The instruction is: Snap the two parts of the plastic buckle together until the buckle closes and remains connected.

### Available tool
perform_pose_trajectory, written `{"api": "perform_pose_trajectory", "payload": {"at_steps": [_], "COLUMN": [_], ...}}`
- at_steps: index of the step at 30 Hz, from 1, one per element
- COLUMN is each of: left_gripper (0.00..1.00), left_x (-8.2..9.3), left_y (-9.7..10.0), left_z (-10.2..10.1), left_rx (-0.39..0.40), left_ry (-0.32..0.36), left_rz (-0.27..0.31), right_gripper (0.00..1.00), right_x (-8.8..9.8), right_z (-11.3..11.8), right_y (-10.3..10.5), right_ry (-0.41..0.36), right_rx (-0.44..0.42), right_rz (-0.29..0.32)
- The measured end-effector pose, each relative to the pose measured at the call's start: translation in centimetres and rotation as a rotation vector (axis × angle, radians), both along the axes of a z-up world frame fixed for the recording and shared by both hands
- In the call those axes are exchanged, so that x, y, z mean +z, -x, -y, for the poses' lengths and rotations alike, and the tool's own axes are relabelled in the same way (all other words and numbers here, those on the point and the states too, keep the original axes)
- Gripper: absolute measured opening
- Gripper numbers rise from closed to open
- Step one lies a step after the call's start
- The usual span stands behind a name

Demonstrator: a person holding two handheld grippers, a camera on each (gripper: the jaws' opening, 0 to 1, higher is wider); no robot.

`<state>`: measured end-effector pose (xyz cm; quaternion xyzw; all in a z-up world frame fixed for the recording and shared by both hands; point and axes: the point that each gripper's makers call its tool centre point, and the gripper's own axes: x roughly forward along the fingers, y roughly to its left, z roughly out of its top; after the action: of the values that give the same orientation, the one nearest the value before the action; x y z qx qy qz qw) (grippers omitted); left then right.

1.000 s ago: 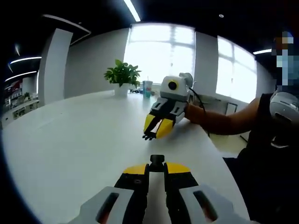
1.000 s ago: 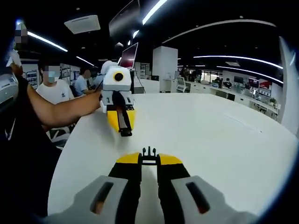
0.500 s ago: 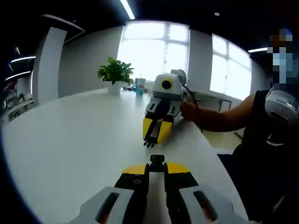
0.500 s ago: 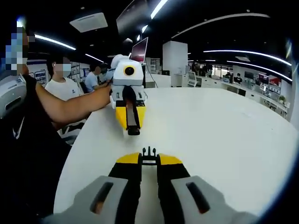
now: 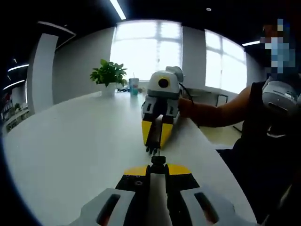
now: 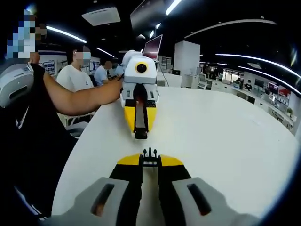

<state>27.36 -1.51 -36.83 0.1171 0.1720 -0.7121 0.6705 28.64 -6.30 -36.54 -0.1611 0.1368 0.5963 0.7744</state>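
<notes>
table [image 5: 75, 155]: I read it as a smooth white top with a soft satin sheen; window light smears across it.
left gripper [image 5: 158, 165]: my jaws look like hard plastic, yellow tips, matt black inner faces, pale grey shells behind.
socket half of the buckle [image 5: 158, 161]: black plastic, slightly glossy.
right gripper [image 6: 149, 157]: same yellow, black and grey plastic, matt.
pronged half of the buckle [image 6: 149, 154]: thin black plastic, dull finish.
person's top [image 6: 28, 136]: dark cloth, matt.

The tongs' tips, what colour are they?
Yellow, over black fingers. It shows best in the right gripper view, on the left tongs facing the camera.
</notes>
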Motion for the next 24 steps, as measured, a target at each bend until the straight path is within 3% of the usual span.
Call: {"api": "perform_pose_trajectory", "payload": {"at_steps": [6,24], "left_gripper": [0.11,0.11], "left_x": [-0.7,-0.88], "left_y": [-0.23,-0.15], "left_z": [-0.01,-0.03], "left_rx": [0.018,0.013], "left_ry": [-0.035,-0.041], "left_rz": [0.007,0.012], "right_gripper": [0.1,0.1], "right_x": [-0.38,-0.5], "right_z": [-0.15,-0.42], "right_y": [0.35,0.43], "right_ry": [0.016,0.017], "right_rx": [0.009,0.01], "right_rz": [-0.008,-0.024]}}
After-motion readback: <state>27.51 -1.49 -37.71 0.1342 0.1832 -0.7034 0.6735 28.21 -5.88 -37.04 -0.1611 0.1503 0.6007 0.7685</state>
